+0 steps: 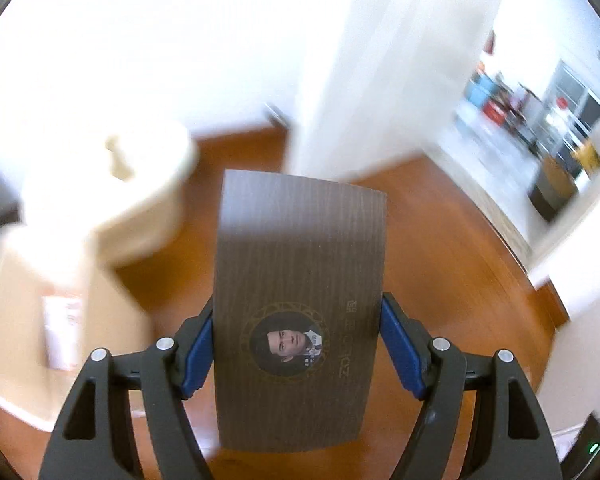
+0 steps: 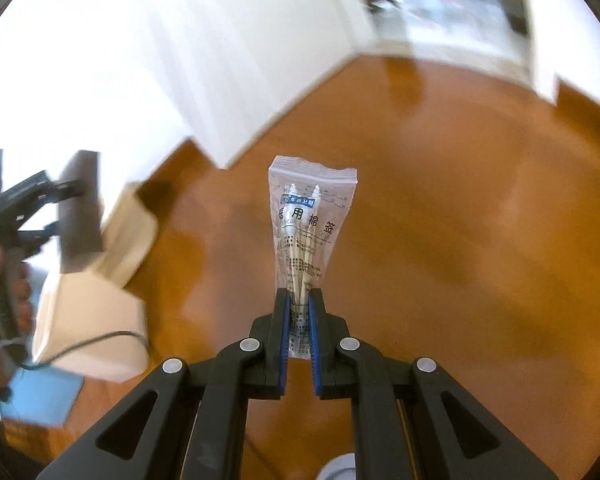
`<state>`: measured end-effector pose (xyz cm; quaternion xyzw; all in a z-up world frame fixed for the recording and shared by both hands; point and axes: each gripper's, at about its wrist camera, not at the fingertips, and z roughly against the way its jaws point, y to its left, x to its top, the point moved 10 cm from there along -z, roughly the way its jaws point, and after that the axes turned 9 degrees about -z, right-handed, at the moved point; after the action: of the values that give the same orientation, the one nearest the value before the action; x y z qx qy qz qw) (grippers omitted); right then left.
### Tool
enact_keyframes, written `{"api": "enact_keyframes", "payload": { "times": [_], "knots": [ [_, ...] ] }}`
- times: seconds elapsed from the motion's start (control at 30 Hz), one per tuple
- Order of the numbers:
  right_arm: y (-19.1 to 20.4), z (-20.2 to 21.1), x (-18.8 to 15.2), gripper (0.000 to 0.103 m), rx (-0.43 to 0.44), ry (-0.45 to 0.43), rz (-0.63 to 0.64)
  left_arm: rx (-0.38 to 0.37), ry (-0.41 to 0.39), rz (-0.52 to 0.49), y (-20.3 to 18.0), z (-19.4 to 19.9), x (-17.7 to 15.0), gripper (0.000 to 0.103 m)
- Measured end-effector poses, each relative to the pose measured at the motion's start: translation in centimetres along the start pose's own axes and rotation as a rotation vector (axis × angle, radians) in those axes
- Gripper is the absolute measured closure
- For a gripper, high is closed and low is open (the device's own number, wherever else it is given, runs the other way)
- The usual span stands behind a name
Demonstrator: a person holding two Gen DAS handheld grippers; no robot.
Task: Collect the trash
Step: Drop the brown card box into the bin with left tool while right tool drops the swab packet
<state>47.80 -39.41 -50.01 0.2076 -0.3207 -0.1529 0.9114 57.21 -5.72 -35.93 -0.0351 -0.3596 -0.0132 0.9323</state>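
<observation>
Jaws of the left gripper (image 1: 296, 344) clamp the brown card (image 1: 300, 280) by its side edges; the right gripper (image 2: 298, 320) pinches the swab packet (image 2: 305, 224), which sticks out forward.

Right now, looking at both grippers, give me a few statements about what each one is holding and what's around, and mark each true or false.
1. The left gripper is shut on a brown card printed with a man's portrait. True.
2. The right gripper is open with nothing in it. False: it is shut on a clear packet of cotton swabs.
3. The floor is orange-brown wood. True.
4. The brown card lies flat on the floor. False: it is held up off the floor between the blue pads.
5. Cardboard boxes sit to the left in the right wrist view. True.
</observation>
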Motion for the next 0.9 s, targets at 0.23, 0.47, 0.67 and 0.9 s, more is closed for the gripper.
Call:
{"api": "enact_keyframes", "payload": {
  "times": [0.23,0.47,0.67,0.9],
  "knots": [
    [11.7,5.9,3.3,0.094,0.119,-0.04,0.146,0.18,0.044,0.1,15.7,5.2,-1.4,0.029],
    [25.0,6.1,2.0,0.094,0.22,0.022,0.324,0.245,0.137,0.118,21.8,3.3,-5.3,0.029],
    [34.8,4.3,1.8,0.094,0.277,0.13,0.429,0.217,0.241,0.077,23.9,1.3,-5.8,0.023],
    [45.5,-0.9,0.0,0.093,0.28,0.198,0.504,0.218,0.239,0.13,29.9,6.3,-5.1,0.019]
  ]
}}
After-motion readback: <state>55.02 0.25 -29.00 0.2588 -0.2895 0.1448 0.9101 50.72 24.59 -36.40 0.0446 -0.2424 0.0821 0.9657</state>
